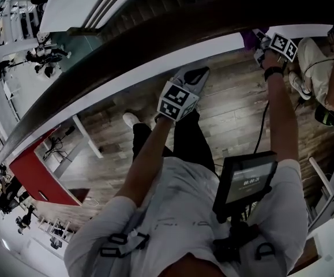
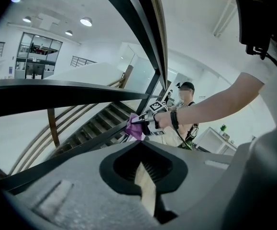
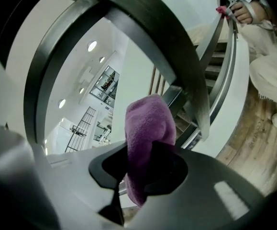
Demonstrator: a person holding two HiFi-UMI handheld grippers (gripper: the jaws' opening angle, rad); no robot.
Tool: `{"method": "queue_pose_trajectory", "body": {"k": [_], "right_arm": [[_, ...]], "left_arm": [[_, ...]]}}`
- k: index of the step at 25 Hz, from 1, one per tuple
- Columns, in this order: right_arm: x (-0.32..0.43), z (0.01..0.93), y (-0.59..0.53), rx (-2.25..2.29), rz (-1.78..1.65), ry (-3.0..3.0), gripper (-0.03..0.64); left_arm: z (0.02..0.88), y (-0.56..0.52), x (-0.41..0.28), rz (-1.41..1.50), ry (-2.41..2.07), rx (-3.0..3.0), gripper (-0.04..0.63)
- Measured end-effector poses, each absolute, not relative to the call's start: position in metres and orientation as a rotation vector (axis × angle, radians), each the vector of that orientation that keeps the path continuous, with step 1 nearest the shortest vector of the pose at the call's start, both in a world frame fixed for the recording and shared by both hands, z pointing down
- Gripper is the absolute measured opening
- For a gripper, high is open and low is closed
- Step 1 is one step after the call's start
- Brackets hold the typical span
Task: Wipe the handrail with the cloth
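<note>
The dark curved handrail [image 1: 126,51] runs from lower left to upper right in the head view, above a white panel. My right gripper [image 1: 258,39] is shut on a purple cloth [image 1: 248,38] and holds it at the rail's right part. In the right gripper view the cloth [image 3: 148,128] stands up out of the jaws, just under the handrail [image 3: 176,56]. My left gripper [image 1: 196,73] is shut with nothing in it, close below the rail's middle. The left gripper view shows the handrail [image 2: 57,92] and, farther along, the right gripper [image 2: 145,123] with the cloth [image 2: 136,127].
Another person [image 1: 322,68] with grippers stands at the right on the wooden floor [image 1: 230,114]. Stairs [image 2: 95,123] drop away beyond the rail. A red partition [image 1: 37,175] and a white table [image 1: 80,137] lie below left. A screen [image 1: 244,180] hangs at my chest.
</note>
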State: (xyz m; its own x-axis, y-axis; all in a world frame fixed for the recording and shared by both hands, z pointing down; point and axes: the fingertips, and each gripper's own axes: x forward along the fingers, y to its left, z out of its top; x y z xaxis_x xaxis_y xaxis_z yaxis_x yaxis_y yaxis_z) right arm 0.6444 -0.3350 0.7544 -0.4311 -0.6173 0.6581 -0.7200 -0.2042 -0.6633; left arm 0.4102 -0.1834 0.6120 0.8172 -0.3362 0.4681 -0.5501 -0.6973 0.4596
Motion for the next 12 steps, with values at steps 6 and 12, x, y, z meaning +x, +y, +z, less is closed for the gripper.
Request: {"method": "queue_pose_trajectory", "body": {"k": [6, 12], "right_arm": [[0.672, 0.741, -0.344, 1.725, 1.646, -1.873, 0.08], [0.619, 0.734, -0.317, 1.687, 1.658, -1.954, 0.078]], "left_arm": [[0.605, -0.184, 0.405, 0.44, -0.658, 2.371, -0.002], [0.599, -0.176, 0.374, 0.406, -0.693, 2.354, 0.0]]}}
